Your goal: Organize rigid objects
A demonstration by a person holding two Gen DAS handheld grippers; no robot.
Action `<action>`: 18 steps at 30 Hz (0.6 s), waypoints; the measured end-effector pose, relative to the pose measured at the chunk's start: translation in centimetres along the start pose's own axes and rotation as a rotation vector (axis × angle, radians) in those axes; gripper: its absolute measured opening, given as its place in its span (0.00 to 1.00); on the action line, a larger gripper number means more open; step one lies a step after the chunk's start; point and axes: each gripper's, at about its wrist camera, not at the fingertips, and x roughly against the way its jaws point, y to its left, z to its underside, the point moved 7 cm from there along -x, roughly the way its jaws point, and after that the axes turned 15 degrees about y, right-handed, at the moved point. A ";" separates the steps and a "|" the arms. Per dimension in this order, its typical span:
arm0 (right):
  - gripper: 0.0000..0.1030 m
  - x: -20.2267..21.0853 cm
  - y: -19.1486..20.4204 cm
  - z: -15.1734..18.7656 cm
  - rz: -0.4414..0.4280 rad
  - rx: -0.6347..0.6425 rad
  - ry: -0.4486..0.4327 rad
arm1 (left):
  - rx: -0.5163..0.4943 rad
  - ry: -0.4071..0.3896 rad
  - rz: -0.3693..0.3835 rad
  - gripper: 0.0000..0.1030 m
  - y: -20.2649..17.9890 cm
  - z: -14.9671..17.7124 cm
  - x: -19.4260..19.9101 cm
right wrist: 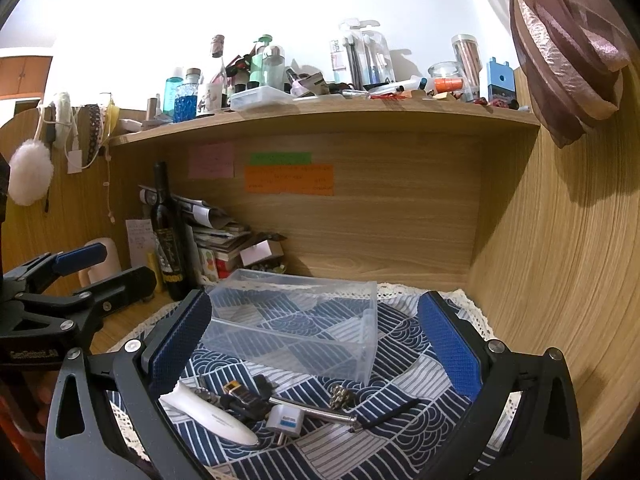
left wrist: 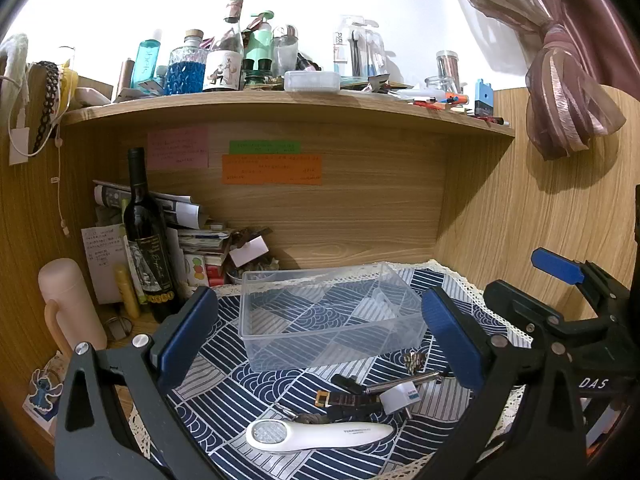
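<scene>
Clear plastic forms the storage box (left wrist: 332, 316) that stands on the blue wave-patterned cloth (left wrist: 224, 364), directly ahead of both grippers and between their spread tips in each wrist view. Nothing can be made out inside the box.

Just in front of the box, nearer the cameras, a small cluster of rigid objects lies on the cloth. From the left wrist, the white handheld device (left wrist: 320, 436) with a round lens end lies lowest, between the fingers of the left gripper (left wrist: 320, 340) and untouched by them. Behind it sit a white plug adapter (left wrist: 400, 396), a metal rod (left wrist: 404, 383), a dark clip-like piece (left wrist: 344, 400) and a small metallic trinket (left wrist: 414, 360).

The left gripper is spread wide, holding nothing. The right gripper (right wrist: 316, 344) is likewise released, with the same cluster lying between its blue pads (right wrist: 448, 344) and nothing in contact. In that view the white device lies close to the left-hand pad, the adapter in the middle, and a thin black stick (right wrist: 390, 412) towards the right-hand pad.

A dark wine bottle (left wrist: 146, 240) stands left of the box, well apart from it, beneath the cluttered wooden shelf (left wrist: 288, 108).
</scene>
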 end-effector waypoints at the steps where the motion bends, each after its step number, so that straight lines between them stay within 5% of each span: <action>1: 1.00 0.0 0.0 0.0 0.000 0.001 0.000 | 0.000 -0.001 -0.003 1.00 0.0 0.0 0.0; 18: 1.00 0.2 0.3 -0.1 0.000 0.004 -0.003 | 0.000 -0.002 0.000 1.00 -0.2 0.0 0.0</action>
